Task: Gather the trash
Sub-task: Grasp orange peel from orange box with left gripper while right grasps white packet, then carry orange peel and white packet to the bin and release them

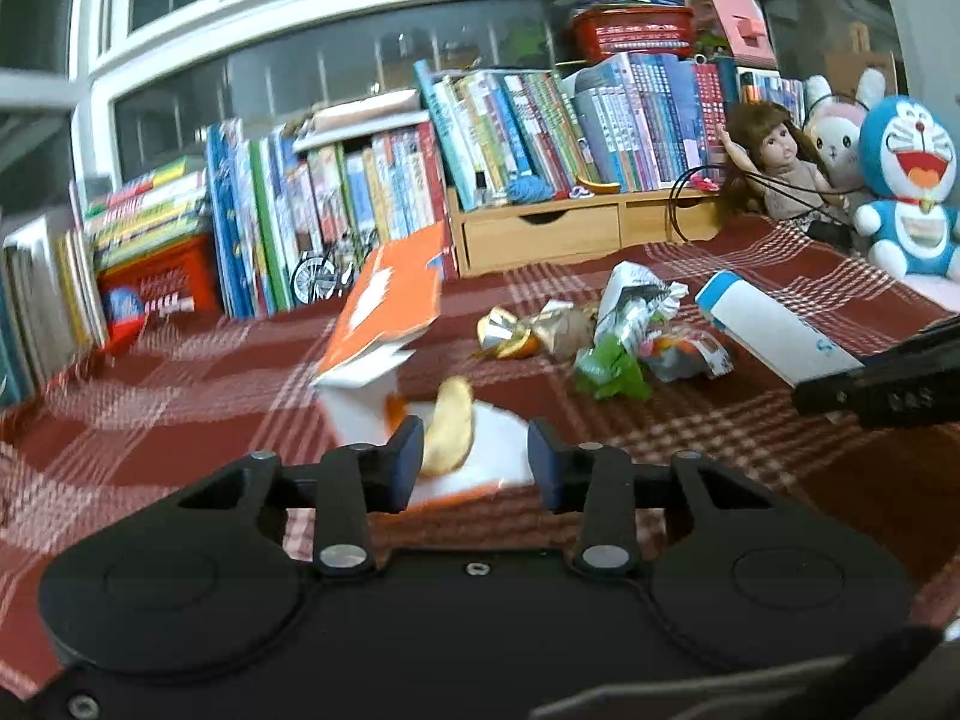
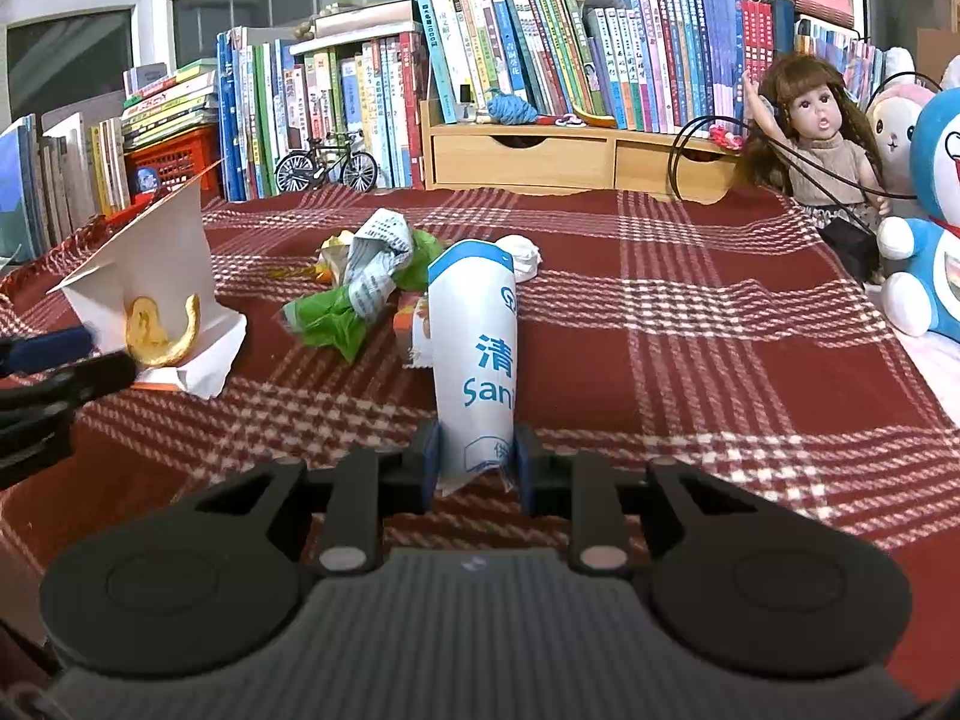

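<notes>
An open orange-and-white carton (image 1: 384,324) lies tipped on the red plaid cloth, with a yellow peel (image 1: 449,432) on its white flap. My left gripper (image 1: 474,462) is open right at that flap, and the peel rests against its left pad. From the right wrist view the carton (image 2: 150,264) and peel (image 2: 161,333) sit at the left, with the left gripper's fingers (image 2: 60,354) beside them. My right gripper (image 2: 478,468) is shut on a white-and-blue packet (image 2: 477,360), held up off the cloth. Crumpled wrappers (image 2: 366,282) are heaped behind it.
Rows of books (image 2: 528,42) and a wooden drawer shelf (image 2: 576,159) line the back. A model bicycle (image 2: 327,168) stands by them. A doll (image 2: 810,138) and plush toys (image 2: 936,210) fill the right side. A white tissue ball (image 2: 523,255) lies by the wrappers.
</notes>
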